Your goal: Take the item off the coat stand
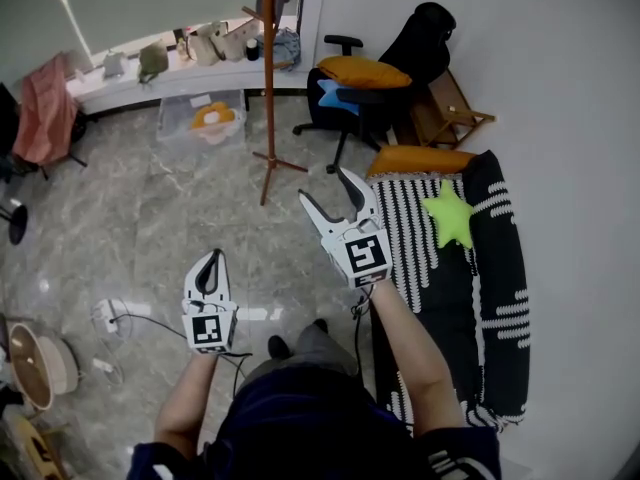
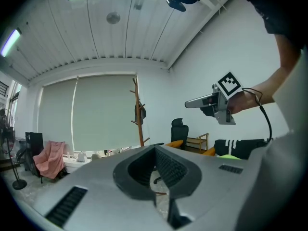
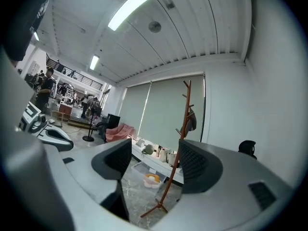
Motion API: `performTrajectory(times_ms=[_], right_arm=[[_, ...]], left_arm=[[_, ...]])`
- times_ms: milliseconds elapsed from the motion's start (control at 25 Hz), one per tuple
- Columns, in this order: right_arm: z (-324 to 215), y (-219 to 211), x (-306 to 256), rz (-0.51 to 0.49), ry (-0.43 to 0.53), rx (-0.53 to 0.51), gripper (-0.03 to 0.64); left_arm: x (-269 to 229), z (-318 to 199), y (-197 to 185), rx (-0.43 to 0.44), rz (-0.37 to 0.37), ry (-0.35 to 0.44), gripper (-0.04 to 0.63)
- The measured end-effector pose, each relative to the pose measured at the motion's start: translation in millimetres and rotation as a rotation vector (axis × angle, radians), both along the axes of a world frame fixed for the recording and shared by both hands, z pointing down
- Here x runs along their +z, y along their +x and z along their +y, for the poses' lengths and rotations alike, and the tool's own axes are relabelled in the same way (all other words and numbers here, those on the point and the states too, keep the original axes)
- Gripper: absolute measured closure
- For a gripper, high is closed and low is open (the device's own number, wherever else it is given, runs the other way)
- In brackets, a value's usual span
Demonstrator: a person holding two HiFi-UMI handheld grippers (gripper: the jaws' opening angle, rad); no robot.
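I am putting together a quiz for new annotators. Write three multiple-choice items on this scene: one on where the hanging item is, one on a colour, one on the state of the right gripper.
1. Where does the dark item hang?
A. on a door hook
B. near the top of the coat stand
C. inside a drawer

2. What colour is the star cushion on the striped sofa?
A. red
B. white
C. green

3. How does the right gripper stand?
A. jaws wide apart, empty
B. jaws shut together
C. clamped on the stand's pole

Answers:
1 B: both gripper views show the item on a peg high on the pole.
2 C: the head view shows it bright green.
3 A: the right gripper view shows a wide gap with only the far room through it.
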State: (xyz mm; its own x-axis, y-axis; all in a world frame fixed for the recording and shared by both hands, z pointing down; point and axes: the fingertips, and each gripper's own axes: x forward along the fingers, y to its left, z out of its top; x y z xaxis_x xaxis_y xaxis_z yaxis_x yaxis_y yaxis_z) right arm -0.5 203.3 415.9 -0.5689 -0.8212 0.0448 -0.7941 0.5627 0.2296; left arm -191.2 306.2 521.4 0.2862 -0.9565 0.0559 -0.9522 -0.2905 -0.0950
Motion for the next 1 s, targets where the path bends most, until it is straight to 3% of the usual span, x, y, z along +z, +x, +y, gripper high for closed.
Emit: performTrajectory(times_ms=[240,720,1000], right_arm=[[-67.5,4.7,-9.3,0.0,0.018,-0.054,0.298],[-244.4,23.1,-41.5,-0.013,0.034,-0.192,0.298],[-325.0,10.9,-60.7,-0.008,0.064,-0.209,0.298]], left_arm=[[4.5,-50.3,11.6,-0.035,-0.008,-0.002,0.571],[-5.0,-189.9,30.8,-0.19,0.0,-0.006,0.571],[-6.7,-260.2,27.7,-0.193,0.001,-0.008,0.571]])
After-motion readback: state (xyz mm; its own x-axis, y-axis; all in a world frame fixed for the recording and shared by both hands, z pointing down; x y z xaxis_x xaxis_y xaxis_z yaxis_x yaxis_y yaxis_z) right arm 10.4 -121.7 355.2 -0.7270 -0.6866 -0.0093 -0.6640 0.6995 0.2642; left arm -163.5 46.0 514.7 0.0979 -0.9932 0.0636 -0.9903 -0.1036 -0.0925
